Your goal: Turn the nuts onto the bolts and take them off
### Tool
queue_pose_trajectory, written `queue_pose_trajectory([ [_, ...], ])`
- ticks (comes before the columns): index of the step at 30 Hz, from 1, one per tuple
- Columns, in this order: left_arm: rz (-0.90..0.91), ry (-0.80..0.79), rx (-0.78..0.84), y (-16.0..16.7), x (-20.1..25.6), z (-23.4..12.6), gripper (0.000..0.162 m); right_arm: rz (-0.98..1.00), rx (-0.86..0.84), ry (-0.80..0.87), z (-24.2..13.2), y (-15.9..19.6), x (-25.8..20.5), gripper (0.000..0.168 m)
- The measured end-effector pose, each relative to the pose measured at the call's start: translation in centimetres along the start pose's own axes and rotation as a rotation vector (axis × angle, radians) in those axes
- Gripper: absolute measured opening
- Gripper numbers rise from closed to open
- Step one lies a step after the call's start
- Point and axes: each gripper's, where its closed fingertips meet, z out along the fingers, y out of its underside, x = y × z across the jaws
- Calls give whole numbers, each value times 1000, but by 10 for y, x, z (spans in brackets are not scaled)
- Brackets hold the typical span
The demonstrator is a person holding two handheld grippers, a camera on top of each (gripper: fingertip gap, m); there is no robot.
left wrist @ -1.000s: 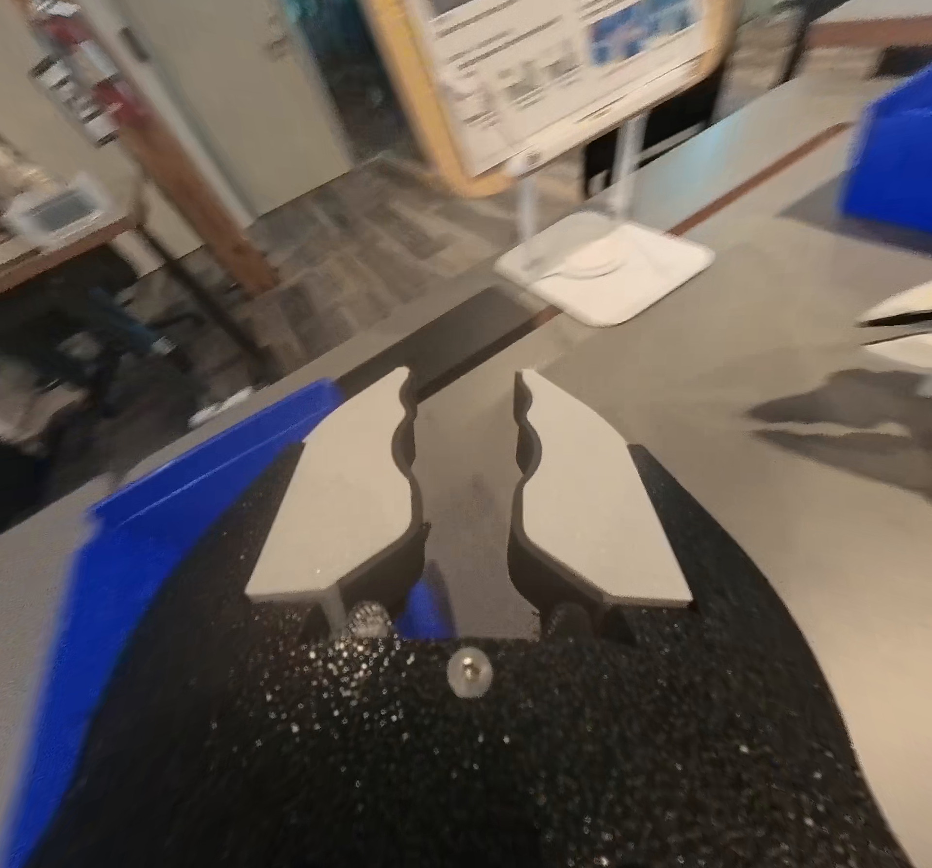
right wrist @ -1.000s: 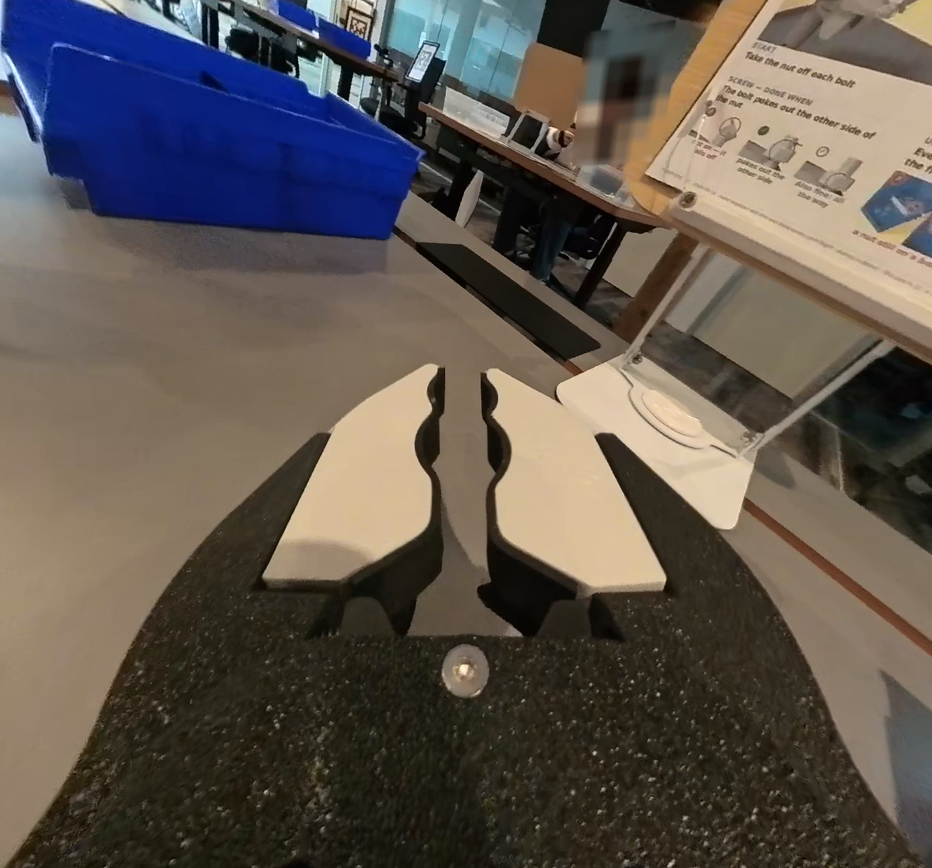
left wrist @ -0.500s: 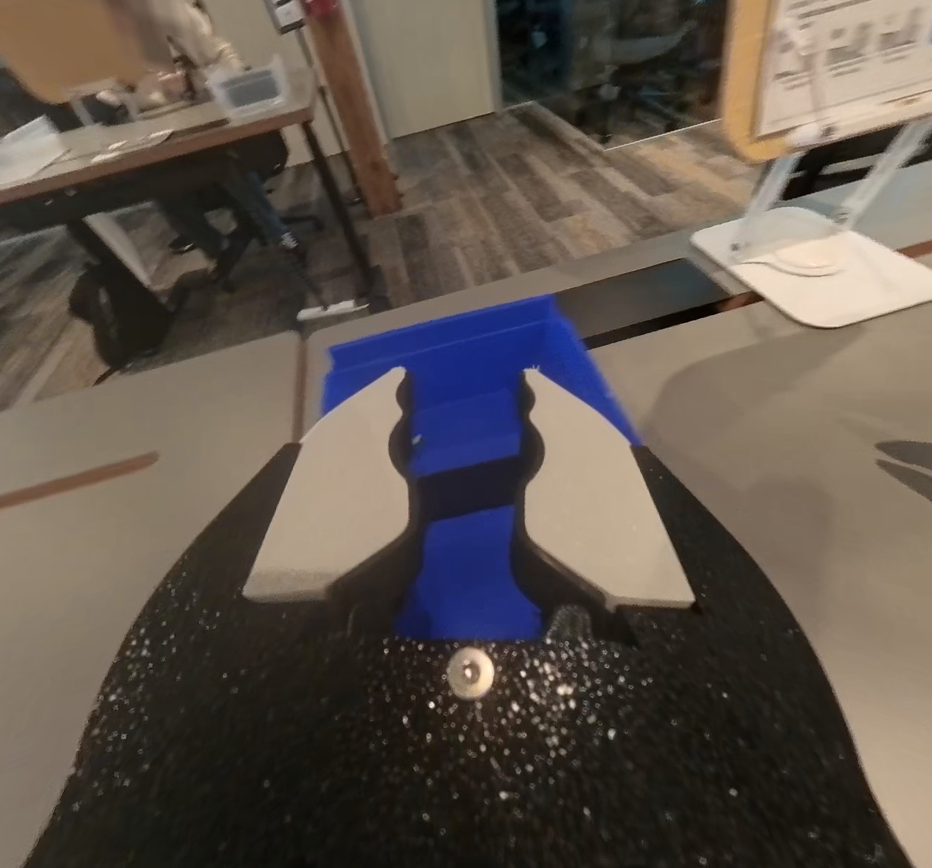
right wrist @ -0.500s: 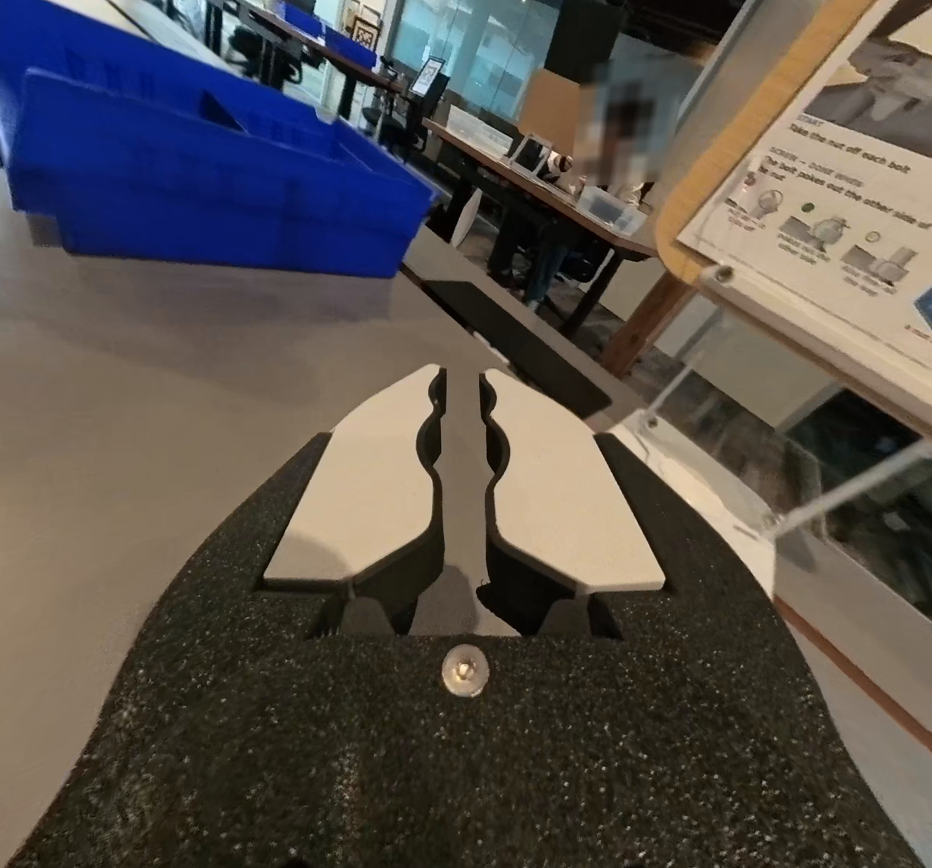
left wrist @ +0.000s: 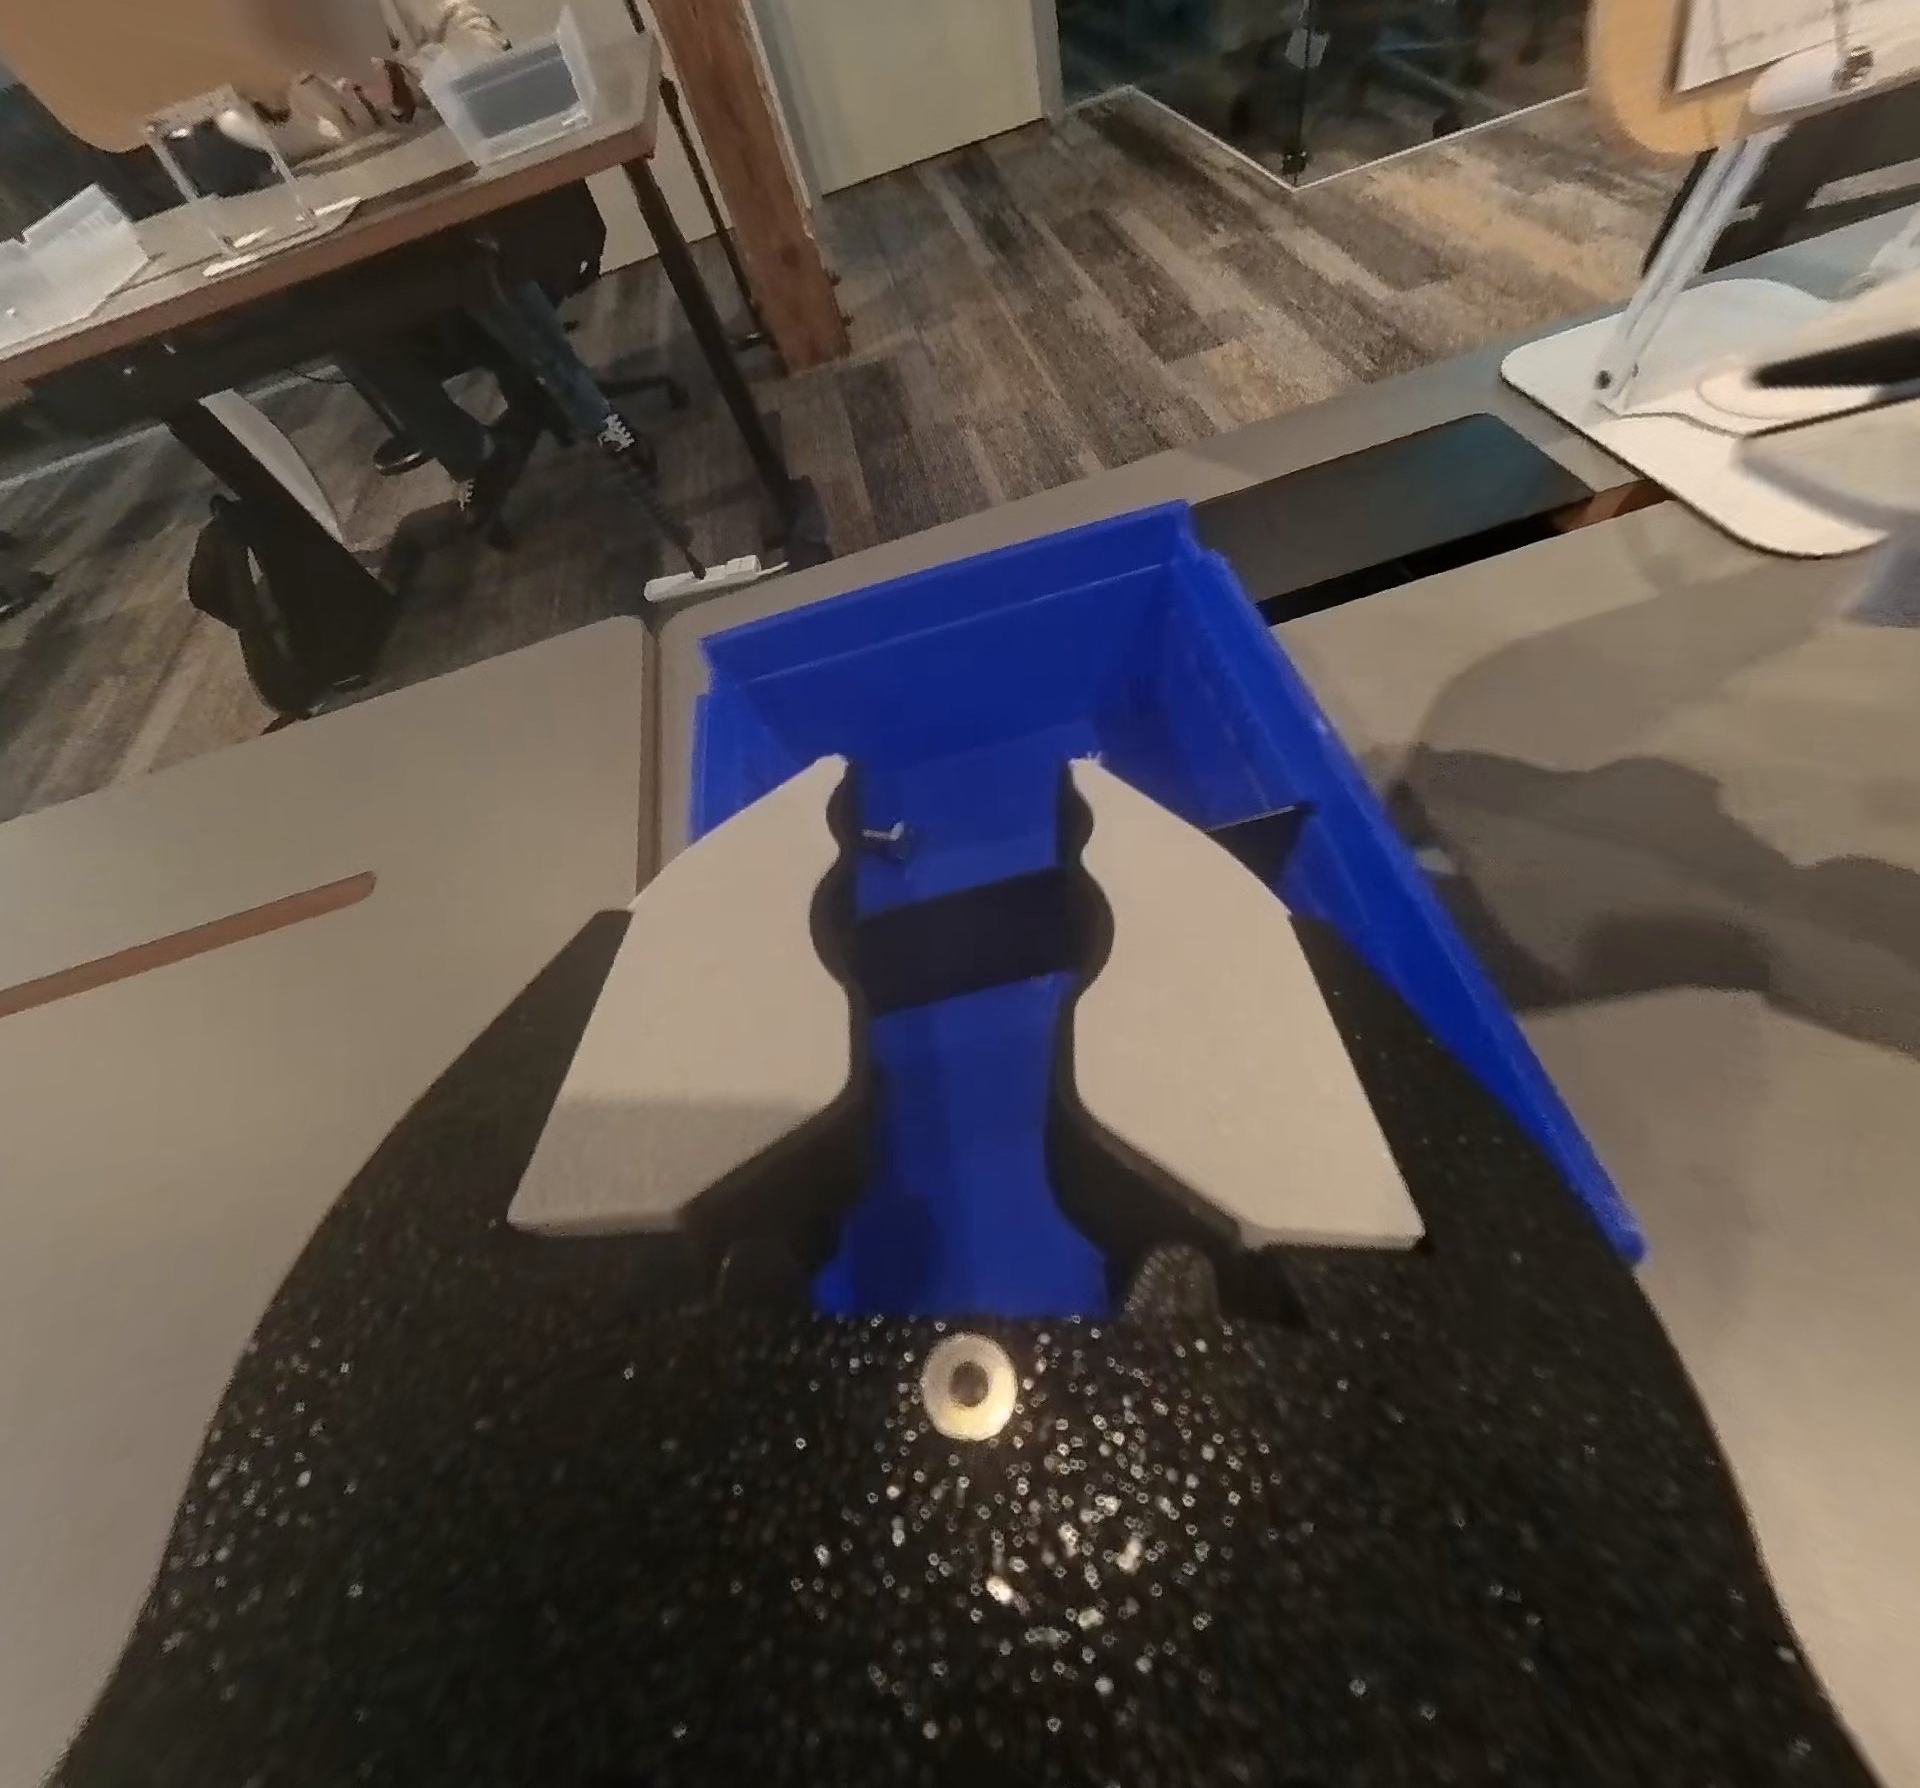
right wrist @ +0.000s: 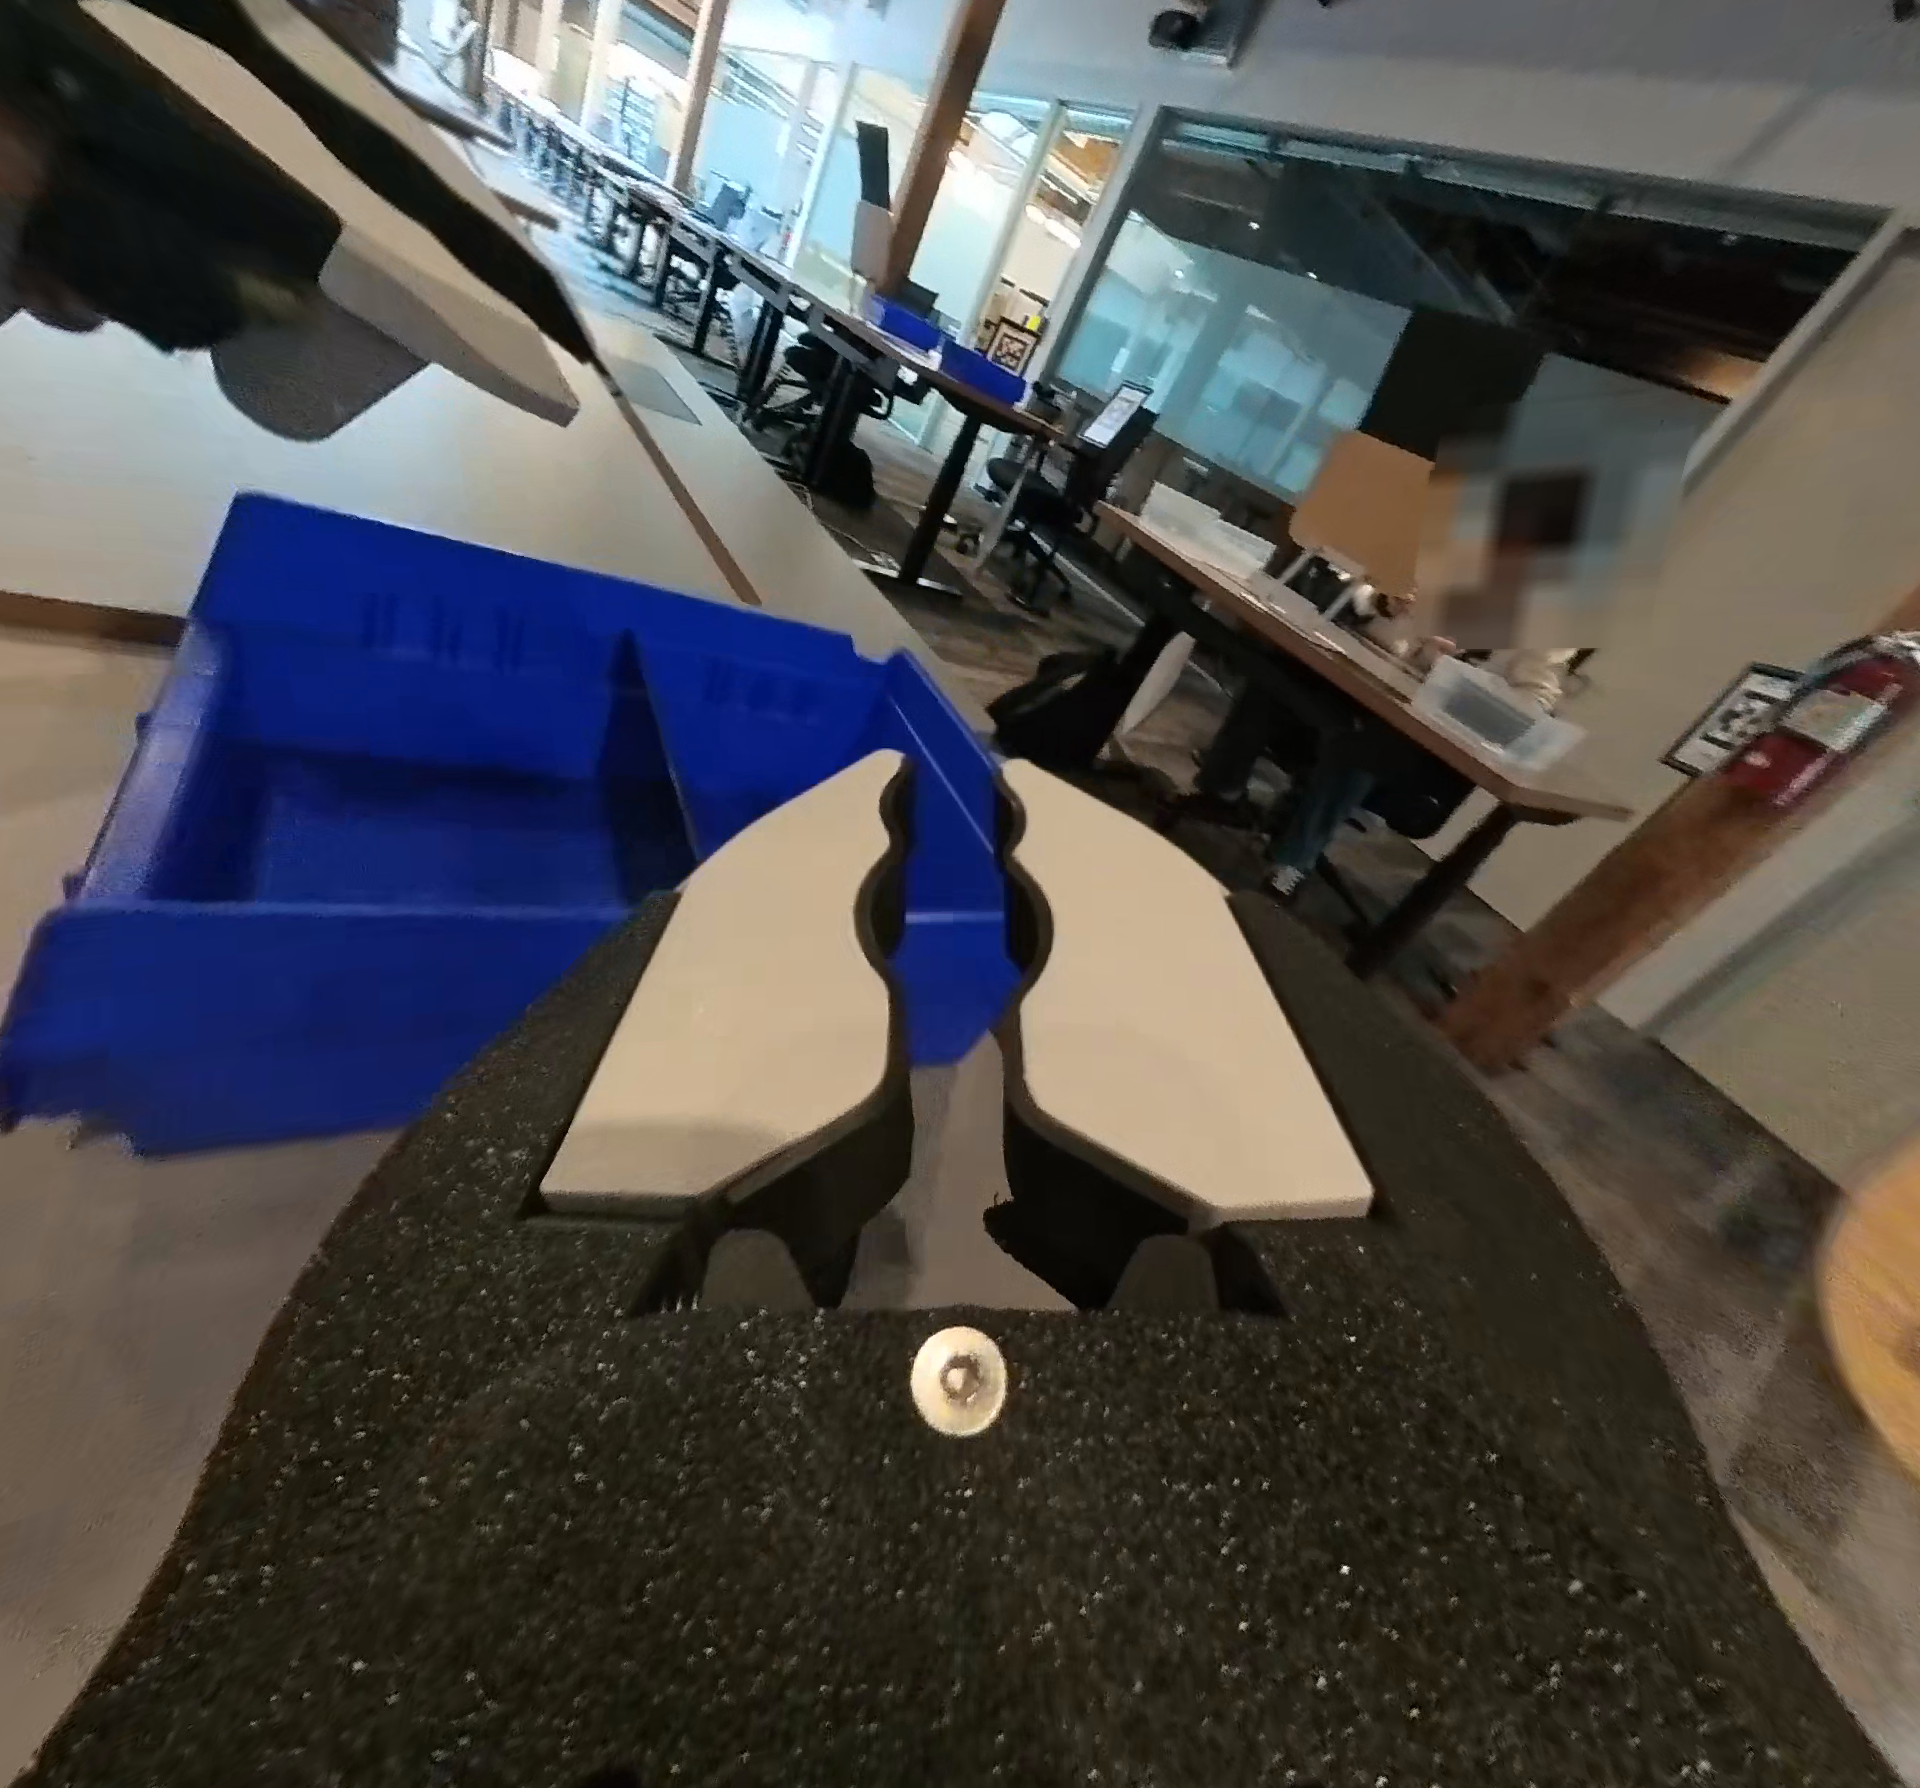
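My left gripper [left wrist: 958,767] is open and empty, held above a blue divided bin [left wrist: 1403,959] on the grey table. A small dark bolt-like piece [left wrist: 885,836] lies in the bin's far compartment, just past the dark divider [left wrist: 966,949]. My right gripper [right wrist: 951,772] is empty, its jaws a narrow gap apart, low over the table by the bin's near right corner [right wrist: 260,1011]. A finger [right wrist: 416,284] of the left gripper shows blurred at upper left in the right wrist view. No nut is visible.
A white sign stand base [left wrist: 1621,450] stands on the table to the right of the bin, with the blurred right gripper [left wrist: 1860,408] in front of it. The table's far edge runs just behind the bin. Desks, chairs and a seated person lie beyond. The grippers' ends are close to 15 centimeters from one another. To the small dark bolt-like piece [left wrist: 885,836]: left tips about 25 centimeters, right tips about 30 centimeters.
Both views have swung left, away from the sign stand and onto the blue bin. The left gripper now hangs over the bin. The right jaws have parted slightly.
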Motion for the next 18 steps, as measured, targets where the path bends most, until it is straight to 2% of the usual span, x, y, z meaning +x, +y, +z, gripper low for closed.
queue_pose_trajectory([
  [4,-4,-70,-4,6,-18,-5,35,-22,-44,-107,50,1,-17,13],
  [11,-27,-129,9,12,-38,-14,31,-3,-321,-378,134,30,-47,15],
  [14,16,-83,-2,17,-32,-11,32,-14,-354,-414,150,37,-54,15],
  [18,50,91,-31,26,-3,-4,32,3,-292,-398,143,29,-59,13],
])
